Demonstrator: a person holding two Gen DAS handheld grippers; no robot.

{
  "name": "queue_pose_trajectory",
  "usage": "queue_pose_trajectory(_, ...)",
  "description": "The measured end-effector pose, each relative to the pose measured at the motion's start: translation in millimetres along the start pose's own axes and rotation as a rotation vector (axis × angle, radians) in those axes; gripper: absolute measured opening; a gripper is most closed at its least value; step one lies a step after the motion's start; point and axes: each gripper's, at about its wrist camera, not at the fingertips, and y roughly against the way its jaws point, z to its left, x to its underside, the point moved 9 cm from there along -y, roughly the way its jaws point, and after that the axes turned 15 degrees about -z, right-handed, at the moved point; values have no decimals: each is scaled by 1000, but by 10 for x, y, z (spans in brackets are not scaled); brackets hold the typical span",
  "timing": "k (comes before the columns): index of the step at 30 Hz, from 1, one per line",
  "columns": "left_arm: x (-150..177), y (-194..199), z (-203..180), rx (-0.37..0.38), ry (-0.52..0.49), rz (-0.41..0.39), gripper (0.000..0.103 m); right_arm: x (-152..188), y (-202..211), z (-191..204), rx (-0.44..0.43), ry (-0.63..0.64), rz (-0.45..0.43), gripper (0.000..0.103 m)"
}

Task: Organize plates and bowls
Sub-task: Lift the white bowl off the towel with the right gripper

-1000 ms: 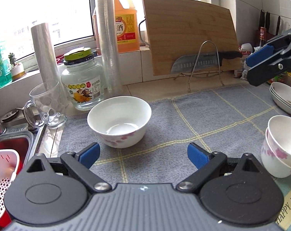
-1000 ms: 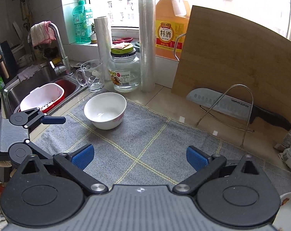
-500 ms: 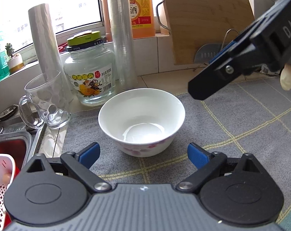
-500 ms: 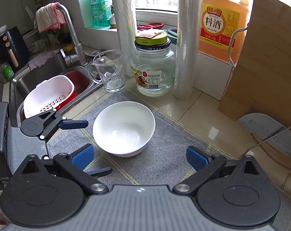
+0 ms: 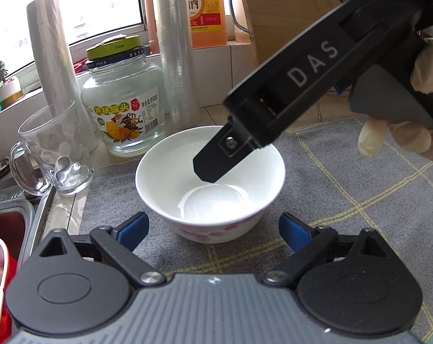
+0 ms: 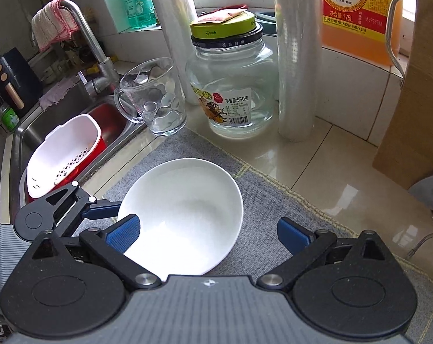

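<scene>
A white bowl [image 5: 210, 183] with a pink flower pattern stands upright on the grey checked mat [image 5: 345, 183]. My left gripper [image 5: 213, 229] is open, its blue pads level with the bowl's near side. My right gripper [image 6: 206, 233] is open and reaches down from the right over the bowl [image 6: 185, 215]. One right finger [image 5: 216, 160] sits inside the bowl, above its bottom. The other finger lies outside the bowl's far rim. In the right wrist view the left gripper [image 6: 70, 209] shows at the bowl's left.
A glass mug [image 5: 53, 149], a glass jar with a green lid [image 5: 122, 103], two film rolls [image 5: 176, 48] and an orange bottle [image 5: 205, 8] stand behind the bowl. A sink with a white colander [image 6: 64, 154] is left of the mat. A wooden board [image 6: 417, 100] leans at right.
Both grippers have moved toward the bowl. The right gripper came in from the right and lowered one finger into the bowl. Both stay open.
</scene>
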Motion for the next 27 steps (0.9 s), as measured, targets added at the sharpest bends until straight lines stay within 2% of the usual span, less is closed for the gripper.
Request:
queue_pose_trajectory(13, -88, -74, 73, 4, -7, -40, 96, -37, -187, 87, -41, 10, 3, 101)
queue_pose_trajectory(24, -115, -86, 63, 17, -21, -52, 95, -36, -222, 130, -57, 25, 9, 86)
queue_pose_trajectory(27, -113, -80, 62, 19, -20, -52, 95, -30, -222, 130, -57, 29, 9, 85)
